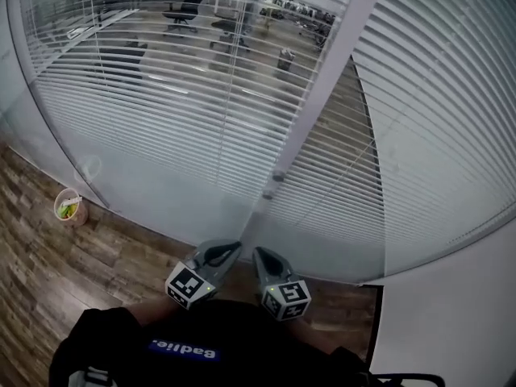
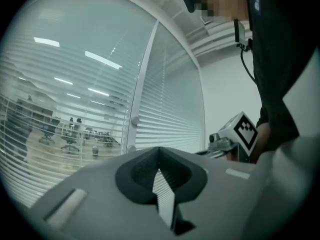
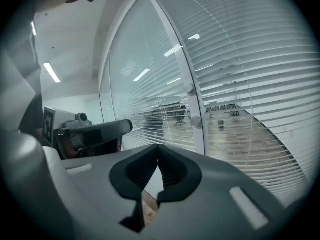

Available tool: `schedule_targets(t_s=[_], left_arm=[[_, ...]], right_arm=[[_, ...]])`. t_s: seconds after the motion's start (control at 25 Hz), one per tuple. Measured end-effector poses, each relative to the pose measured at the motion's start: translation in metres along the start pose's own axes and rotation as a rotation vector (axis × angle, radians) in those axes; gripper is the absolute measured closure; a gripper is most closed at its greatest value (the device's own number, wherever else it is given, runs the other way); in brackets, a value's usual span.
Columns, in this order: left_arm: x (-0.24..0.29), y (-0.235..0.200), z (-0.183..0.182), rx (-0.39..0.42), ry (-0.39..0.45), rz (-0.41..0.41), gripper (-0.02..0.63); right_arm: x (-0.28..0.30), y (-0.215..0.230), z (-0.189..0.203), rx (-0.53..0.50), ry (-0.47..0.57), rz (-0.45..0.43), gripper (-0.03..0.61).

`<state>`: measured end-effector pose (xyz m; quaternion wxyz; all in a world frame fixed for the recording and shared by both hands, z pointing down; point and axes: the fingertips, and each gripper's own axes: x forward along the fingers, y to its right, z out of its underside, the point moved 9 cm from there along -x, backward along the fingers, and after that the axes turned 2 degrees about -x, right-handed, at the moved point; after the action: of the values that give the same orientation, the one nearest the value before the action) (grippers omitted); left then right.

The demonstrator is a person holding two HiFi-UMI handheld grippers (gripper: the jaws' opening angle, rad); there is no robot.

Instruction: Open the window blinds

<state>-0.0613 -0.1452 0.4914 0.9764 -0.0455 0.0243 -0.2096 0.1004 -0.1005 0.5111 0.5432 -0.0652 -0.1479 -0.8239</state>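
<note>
**Both hand-held grippers empty and pressed together, low in front of the blinds' post**

The window blinds point(image 1: 161, 119) hang across the curved glass wall on both sides of a pale upright post point(image 1: 322, 95). The slats look thin, light and easily kinked, and they seem to sit behind glass, so they are likely no place to take hold. The better grip is probably one of the two small round knobs point(image 1: 278, 177) low on the post. These look hard, smooth and stiff, and apt to slip between pads, so a knob wants a square pinch across its sides before turning. The left hand-held gripper point(image 1: 230, 251) and right hand-held gripper point(image 1: 260, 254) point at the post's foot, near the knobs but apart from them, each with its jaws closed on nothing.
</note>
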Motion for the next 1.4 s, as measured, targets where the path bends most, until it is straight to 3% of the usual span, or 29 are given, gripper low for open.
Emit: schedule_targets(t_s=[0.24, 0.52, 0.8, 0.92, 1.12, 1.4], left_arm=[[-0.022, 0.005, -0.002, -0.027, 0.0, 0.102, 0.615], [-0.031, 0.013, -0.004, -0.055, -0.008, 0.11, 0.615], [-0.04, 0.065, -0.009, -0.038, 0.013, 0.028, 0.615], [-0.048, 0.098, -0.013, -0.058, 0.003, -0.005, 0.615], [-0.067, 0.152, 0.007, -0.074, -0.05, -0.032, 0.615], [-0.081, 0.174, 0.014, -0.042, -0.1, -0.033, 0.615]], right_arm=[[-0.002, -0.029, 0.011, 0.027, -0.012, 0.067, 0.575], [-0.021, -0.038, 0.002, -0.005, 0.004, 0.101, 0.577], [-0.066, -0.039, 0.014, -0.048, 0.035, 0.034, 0.577], [-0.099, -0.04, 0.017, -0.03, 0.026, 0.024, 0.577], [-0.142, -0.055, 0.057, 0.034, -0.019, -0.021, 0.577], [-0.157, -0.068, 0.073, 0.056, 0.018, -0.047, 0.577]])
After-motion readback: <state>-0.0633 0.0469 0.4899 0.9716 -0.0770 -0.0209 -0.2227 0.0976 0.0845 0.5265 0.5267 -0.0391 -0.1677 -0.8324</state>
